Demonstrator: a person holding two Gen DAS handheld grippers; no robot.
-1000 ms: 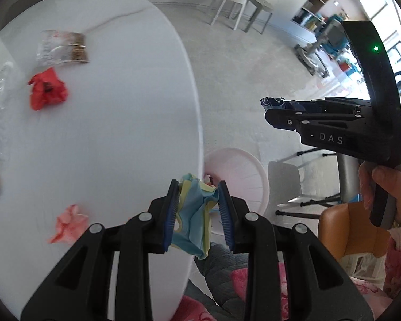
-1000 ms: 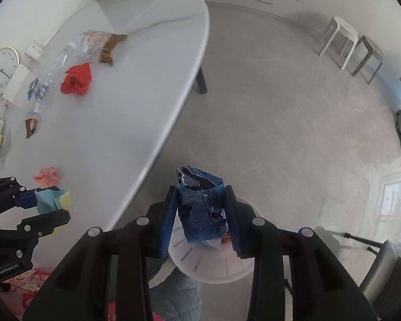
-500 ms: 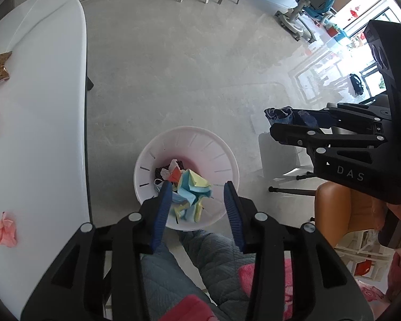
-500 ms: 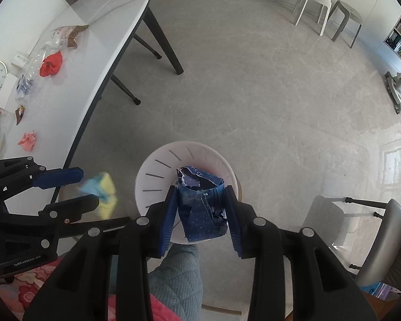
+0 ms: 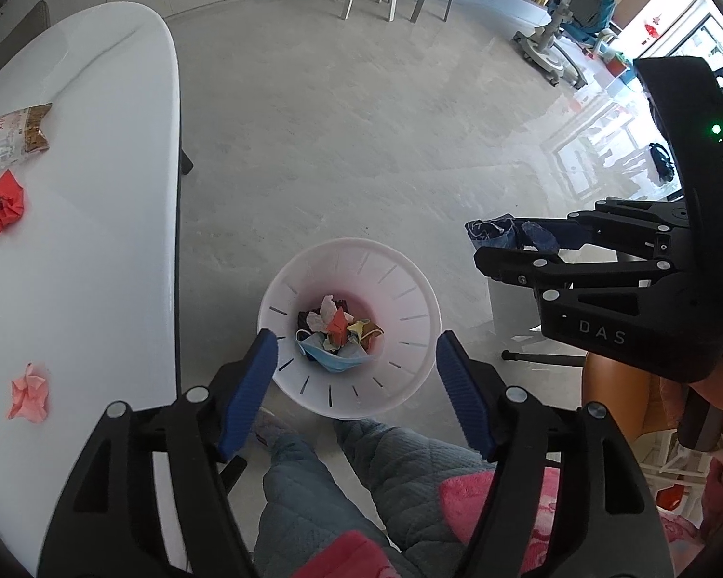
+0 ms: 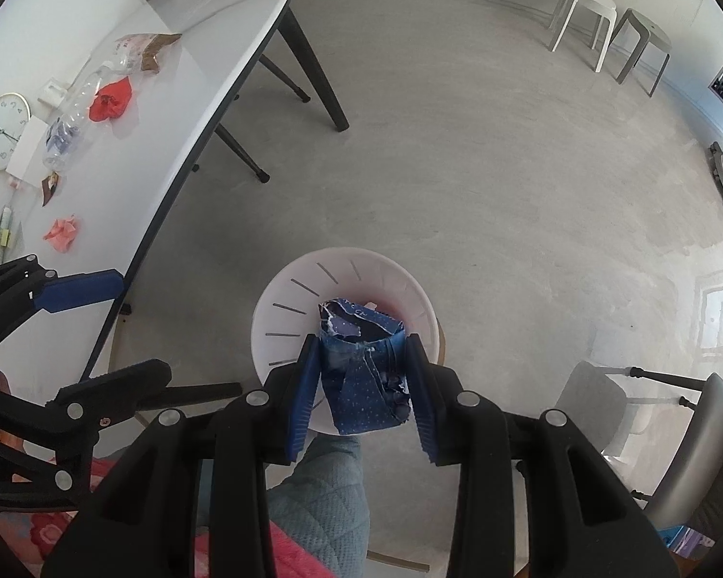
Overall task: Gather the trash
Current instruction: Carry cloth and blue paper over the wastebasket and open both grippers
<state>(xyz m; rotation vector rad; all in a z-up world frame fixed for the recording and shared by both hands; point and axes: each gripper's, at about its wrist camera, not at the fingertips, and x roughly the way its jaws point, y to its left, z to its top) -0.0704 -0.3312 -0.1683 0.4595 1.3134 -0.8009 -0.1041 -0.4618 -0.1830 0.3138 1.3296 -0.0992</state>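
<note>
A white slotted trash bin (image 5: pixel 409 289) stands on the floor beside the white table (image 5: pixel 96 265); it holds several crumpled papers and a blue face mask (image 5: pixel 335 361). My left gripper (image 5: pixel 356 385) is open and empty right above the bin. My right gripper (image 6: pixel 364 380) is shut on a crumpled dark blue dotted wrapper (image 6: pixel 361 375) and holds it above the bin (image 6: pixel 284 308); it also shows in the left wrist view (image 5: pixel 511 236). On the table lie a red paper ball (image 5: pixel 2 202), a pink paper ball (image 5: pixel 29 392) and a snack bag (image 5: pixel 19 137).
A clear plastic bottle (image 6: pixel 67 115), a small brown wrapper (image 6: pixel 50 185) and a wall clock (image 6: pixel 0 130) lie at the table's far side. Two stools (image 6: pixel 607 24) stand at the back. A grey chair (image 6: pixel 699 443) is at the right. The person's legs (image 5: pixel 342 491) are below the bin.
My left gripper swung from the table to above the bin, opened, and the blue-yellow paper dropped in. My right gripper moved over the bin, still holding the blue wrapper.
</note>
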